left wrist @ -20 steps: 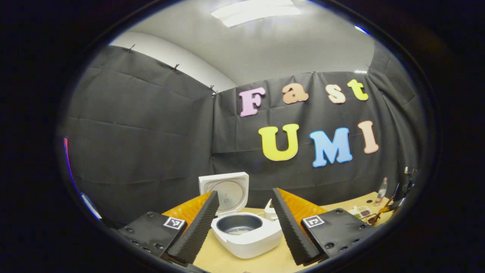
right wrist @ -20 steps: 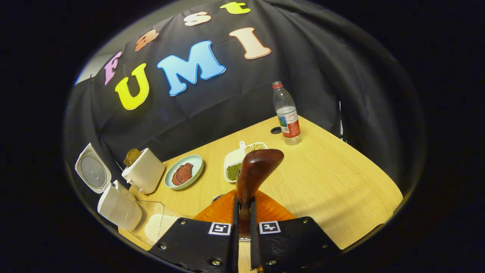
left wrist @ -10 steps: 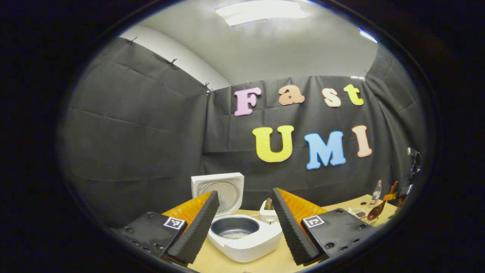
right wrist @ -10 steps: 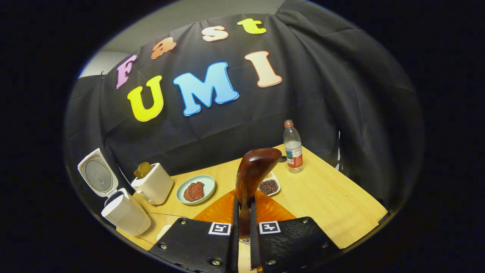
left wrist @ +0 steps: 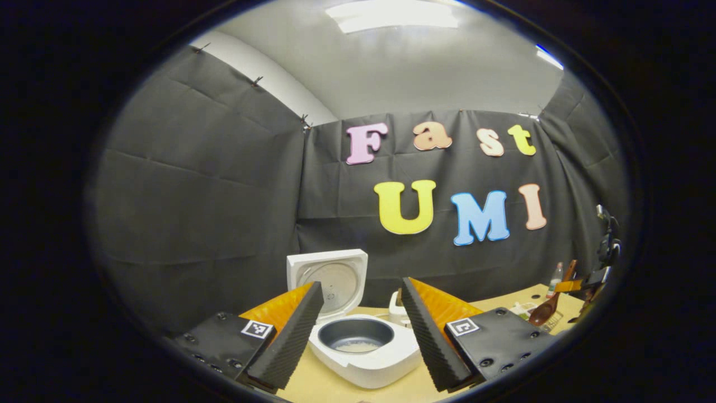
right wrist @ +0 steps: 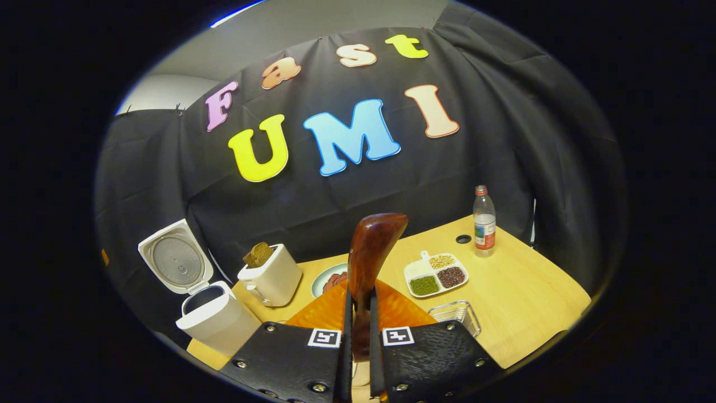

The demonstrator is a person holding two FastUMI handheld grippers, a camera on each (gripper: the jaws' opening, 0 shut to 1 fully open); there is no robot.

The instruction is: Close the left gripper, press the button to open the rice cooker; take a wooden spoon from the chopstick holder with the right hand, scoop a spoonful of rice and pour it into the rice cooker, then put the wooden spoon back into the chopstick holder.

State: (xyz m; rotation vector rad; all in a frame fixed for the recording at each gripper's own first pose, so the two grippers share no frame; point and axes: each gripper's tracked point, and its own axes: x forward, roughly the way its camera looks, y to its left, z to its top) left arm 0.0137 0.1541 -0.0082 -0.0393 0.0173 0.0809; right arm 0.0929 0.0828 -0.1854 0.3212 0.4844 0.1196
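The white rice cooker (left wrist: 363, 352) stands open, its lid (left wrist: 327, 274) upright, with some white rice at the bottom of its dark pot. My left gripper (left wrist: 358, 336) is open, and its fingers frame the cooker from a short way off. My right gripper (right wrist: 358, 330) is shut on the handle of the brown wooden spoon (right wrist: 372, 252), whose bowl points up and away. At the far right of the left gripper view that spoon (left wrist: 543, 312) hangs above the table. A small wire holder (right wrist: 456, 313) sits just right of the spoon. The cooker (right wrist: 215, 322) is at the far left.
On the wooden table (right wrist: 526, 296) stand a white toaster (right wrist: 271, 277) with bread, a plate (right wrist: 323, 282) of red food, a divided tray (right wrist: 436, 274) of beans and a water bottle (right wrist: 484, 221). Black cloth walls close in behind.
The right gripper has swung and risen with the spoon, so the tray, bottle and wire holder now lie to its right. The left gripper has barely shifted.
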